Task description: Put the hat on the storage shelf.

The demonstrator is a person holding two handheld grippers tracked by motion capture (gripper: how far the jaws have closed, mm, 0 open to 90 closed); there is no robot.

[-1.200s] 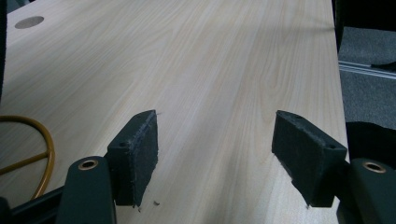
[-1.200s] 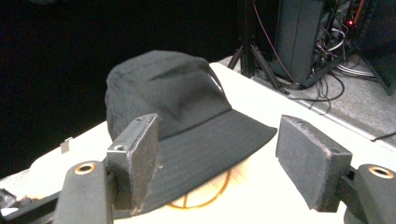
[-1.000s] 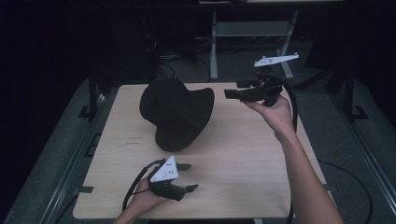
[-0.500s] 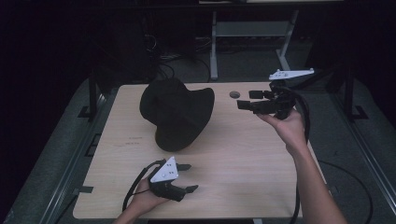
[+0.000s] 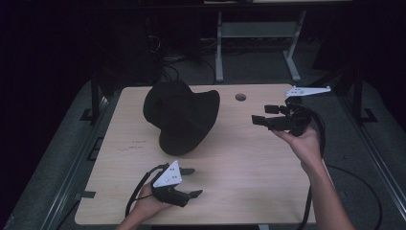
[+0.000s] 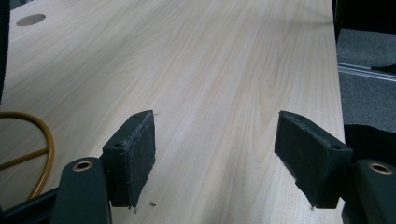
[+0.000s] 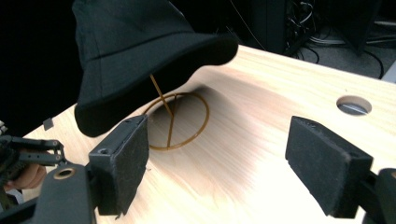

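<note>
A black brimmed hat [image 5: 179, 117] sits tilted on a thin brass wire stand [image 7: 173, 123] at the back left of the wooden table [image 5: 239, 167]. My right gripper [image 5: 262, 115] hovers over the table's right side and points left at the hat [image 7: 140, 51]. Its jaws have just been opening, they stand open, and nothing is between them [image 7: 217, 140]. Near the front edge, my left gripper [image 5: 193, 182] rests low and open, pointing right across bare wood [image 6: 215, 135]. A curve of the brass stand [image 6: 44, 154] shows at that view's left.
A round cable hole [image 5: 241, 97] lies in the tabletop behind the right gripper. The table's right edge [image 6: 336, 60] drops to grey floor. Metal desk legs [image 5: 219, 52] and cables stand in the dark behind the table.
The right hand has come down and to the right, away from the table's back edge, with its gripper still facing the hat. The left gripper has stayed where it was.
</note>
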